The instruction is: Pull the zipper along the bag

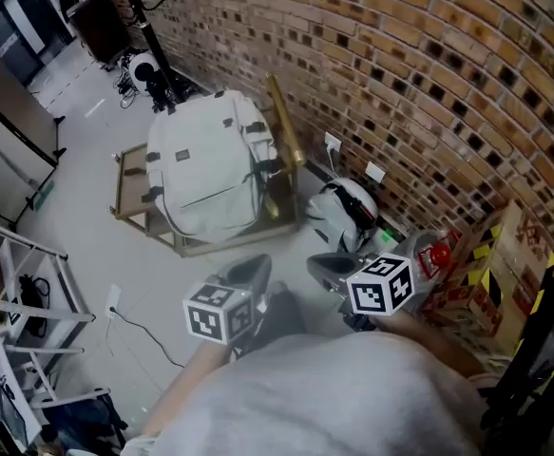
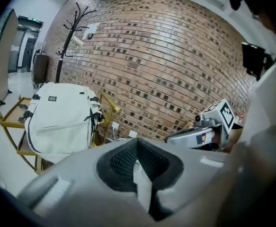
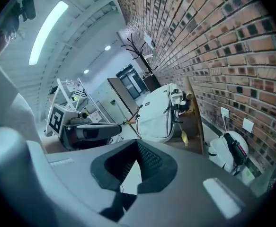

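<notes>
Bag (image 1: 205, 164) stands upright on a low wooden rack (image 1: 129, 212), near the brick wall (image 1: 400, 65) and well apart from the person. It is white cloth and looks full but soft. I judge that it is light and will give way or slide on the rack if the zipper is pulled with one gripper only. A thin dark line runs round its side edge in the left gripper view and may be the zipper. The puller is too small to find from here. A good hold, I think, is the small tab of the puller for one gripper and the cloth or a strap close beside the zipper for the other, to keep the cloth tight. The tab is probably thin and slippery, so the pinch must be firm and the pull must follow the curve of the line.

A smaller white thing (image 1: 348, 212), maybe another bag, lies on the floor by the wall, between the bag and the person.

Left gripper (image 2: 138, 150) and right gripper (image 3: 138, 161) are both closed, with nothing between the jaws. They are held side by side close before the person's body and point forward and a little down toward the bag, touching nothing.
</notes>
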Demonstrator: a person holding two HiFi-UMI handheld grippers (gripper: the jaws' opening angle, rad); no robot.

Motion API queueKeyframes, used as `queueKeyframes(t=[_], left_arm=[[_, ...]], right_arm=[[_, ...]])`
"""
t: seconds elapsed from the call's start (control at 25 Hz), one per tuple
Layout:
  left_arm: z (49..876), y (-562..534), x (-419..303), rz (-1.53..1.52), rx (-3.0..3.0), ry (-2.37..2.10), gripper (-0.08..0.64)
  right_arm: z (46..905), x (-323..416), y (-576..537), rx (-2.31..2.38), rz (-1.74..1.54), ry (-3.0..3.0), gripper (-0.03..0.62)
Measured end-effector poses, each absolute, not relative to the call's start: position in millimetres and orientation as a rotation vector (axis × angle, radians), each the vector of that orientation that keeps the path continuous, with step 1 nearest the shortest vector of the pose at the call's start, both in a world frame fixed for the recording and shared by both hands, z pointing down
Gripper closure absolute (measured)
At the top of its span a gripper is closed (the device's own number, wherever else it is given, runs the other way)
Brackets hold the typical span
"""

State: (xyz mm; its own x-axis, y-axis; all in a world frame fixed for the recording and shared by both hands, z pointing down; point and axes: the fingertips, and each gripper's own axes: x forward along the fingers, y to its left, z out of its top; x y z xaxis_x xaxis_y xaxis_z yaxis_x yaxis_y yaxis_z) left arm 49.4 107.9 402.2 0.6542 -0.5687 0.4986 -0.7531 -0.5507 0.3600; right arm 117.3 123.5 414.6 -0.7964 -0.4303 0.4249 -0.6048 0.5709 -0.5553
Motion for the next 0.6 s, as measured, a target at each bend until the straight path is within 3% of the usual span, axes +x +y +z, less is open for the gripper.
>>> queueKeyframes(t=[0.6], left_arm=[[450,-48,19,0.571,2.307,-0.910,0.558]], right_arm=[[452,79,-5,0.946,1.250,-2.411,0.594]])
